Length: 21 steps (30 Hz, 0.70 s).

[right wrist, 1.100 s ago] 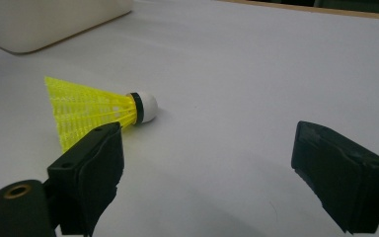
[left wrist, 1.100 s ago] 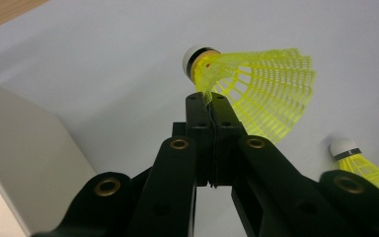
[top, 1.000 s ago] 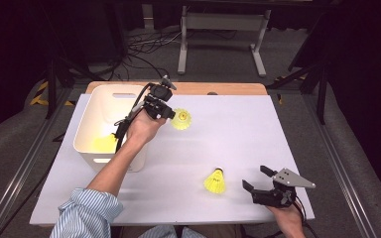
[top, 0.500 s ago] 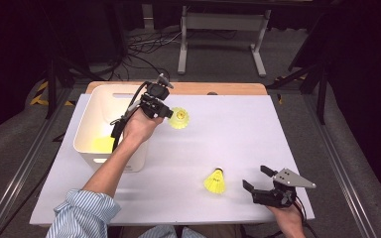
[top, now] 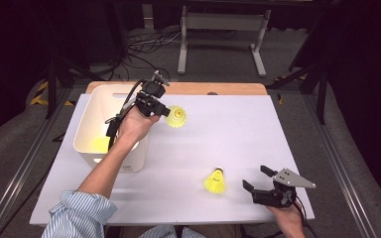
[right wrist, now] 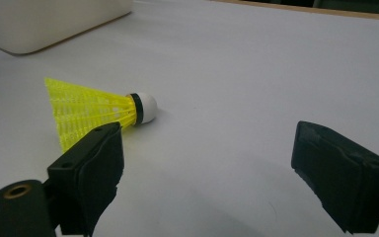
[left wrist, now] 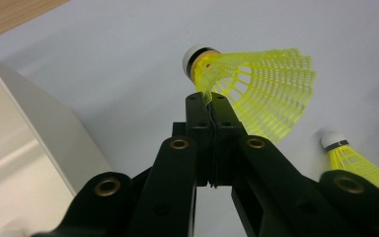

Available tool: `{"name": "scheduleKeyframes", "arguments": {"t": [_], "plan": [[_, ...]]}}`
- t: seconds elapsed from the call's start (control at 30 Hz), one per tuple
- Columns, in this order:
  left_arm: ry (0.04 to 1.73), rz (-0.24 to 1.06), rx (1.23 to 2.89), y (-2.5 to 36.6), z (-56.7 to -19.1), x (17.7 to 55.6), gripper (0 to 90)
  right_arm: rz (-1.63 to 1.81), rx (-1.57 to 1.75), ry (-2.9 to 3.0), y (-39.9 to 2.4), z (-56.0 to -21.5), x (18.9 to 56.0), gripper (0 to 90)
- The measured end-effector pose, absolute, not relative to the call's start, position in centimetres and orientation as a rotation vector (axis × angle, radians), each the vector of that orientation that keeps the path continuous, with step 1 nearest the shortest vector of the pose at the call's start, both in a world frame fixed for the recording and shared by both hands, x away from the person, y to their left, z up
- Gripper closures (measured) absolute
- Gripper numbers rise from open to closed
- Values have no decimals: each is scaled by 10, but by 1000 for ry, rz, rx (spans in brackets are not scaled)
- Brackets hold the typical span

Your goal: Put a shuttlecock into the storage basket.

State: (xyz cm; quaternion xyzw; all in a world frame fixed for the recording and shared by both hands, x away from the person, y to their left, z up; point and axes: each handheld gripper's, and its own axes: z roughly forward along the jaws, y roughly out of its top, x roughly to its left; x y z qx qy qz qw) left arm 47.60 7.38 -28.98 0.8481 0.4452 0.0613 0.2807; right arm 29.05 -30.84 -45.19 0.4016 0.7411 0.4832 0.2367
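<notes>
Yellow shuttlecocks, three from above: one pinched by the left gripper at the white bin's two o'clock, one inside, one lying at nine o'clock of the wide-open right gripper. Left gripper view: jaws clamp the skirt. Right gripper view: one shuttlecock lies at eleven o'clock.

Bright overhead light floods the white table, while the room behind sits dark. Shadows are soft, and the close jaws blur slightly in both gripper views.

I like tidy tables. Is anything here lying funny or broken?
Nothing looks broken. One yellow shuttlecock lies tipped on its side on the table, away from the white bin. Another shuttlecock hangs pinched by its skirt edge in the left gripper.
</notes>
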Motion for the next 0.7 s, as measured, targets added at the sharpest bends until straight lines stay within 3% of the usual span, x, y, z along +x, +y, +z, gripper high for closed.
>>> {"name": "scheduleKeyframes", "arguments": {"t": [0.7], "plan": [[1199,185,2266,88,-278,471,895,1325,1101,2032,-308,-452,290,131]]}}
